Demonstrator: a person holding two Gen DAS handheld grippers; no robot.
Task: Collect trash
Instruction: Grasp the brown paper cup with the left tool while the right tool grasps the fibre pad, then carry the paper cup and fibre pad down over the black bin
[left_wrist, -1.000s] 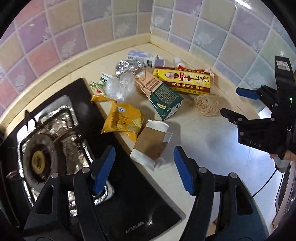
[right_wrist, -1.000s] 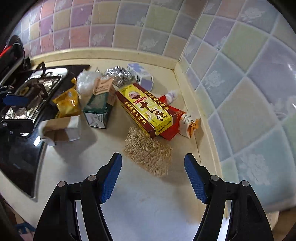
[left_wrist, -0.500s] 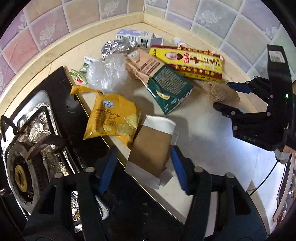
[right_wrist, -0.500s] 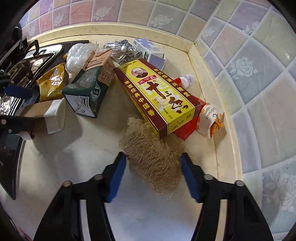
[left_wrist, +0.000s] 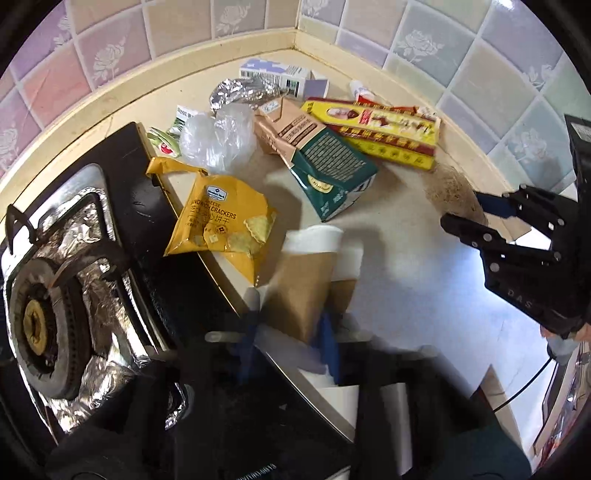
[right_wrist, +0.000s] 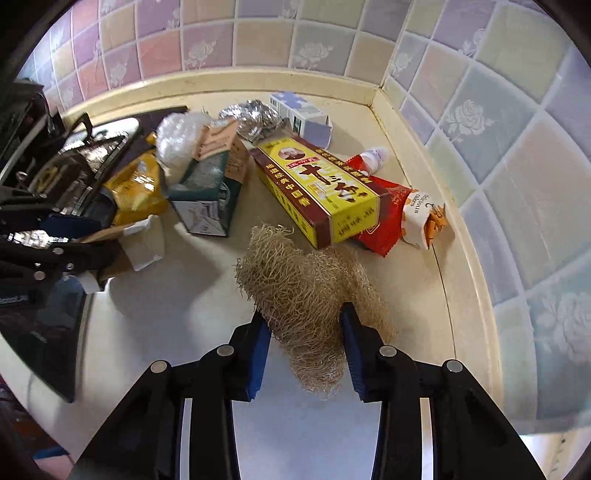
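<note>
We read "Member's Mark" and "SANDWICH CRACKERS" on the yellow cracker bag (left_wrist: 221, 221), which lies half on the stove's (left_wrist: 155, 206) black glass edge, half on the counter (left_wrist: 406, 277). The red snack wrapper (right_wrist: 417, 214) by the wall reads "delicious slices". The long yellow-and-maroon box (right_wrist: 317, 188) has Chinese characters we can't make out w/ certainty. The green-and-tan carton (left_wrist: 325, 166) carries fine print, too small to read. The right tool's body shows "DAS" in the left view.

Left gripper (left_wrist: 288, 347) — blurred in its own cam — has its blue pads close in on either side of the brown-and-white paper packet (left_wrist: 306, 280), which sits at the counter edge next to the stove; looks pinched, its far end tilted up toward the carton.

Right gripper (right_wrist: 304, 354) points toward the corner, fingers (right_wrist: 258, 354) narrowed and pressing into the tan fibre scrubber (right_wrist: 306, 291) from both sides. The scrubber lies on the counter, touching the near end of the yellow box.

Crumpled foil (right_wrist: 255, 118), a clear plastic bag (left_wrist: 218, 140) and a small white-blue box (right_wrist: 303, 114) sit nearer the tiled corner.
</note>
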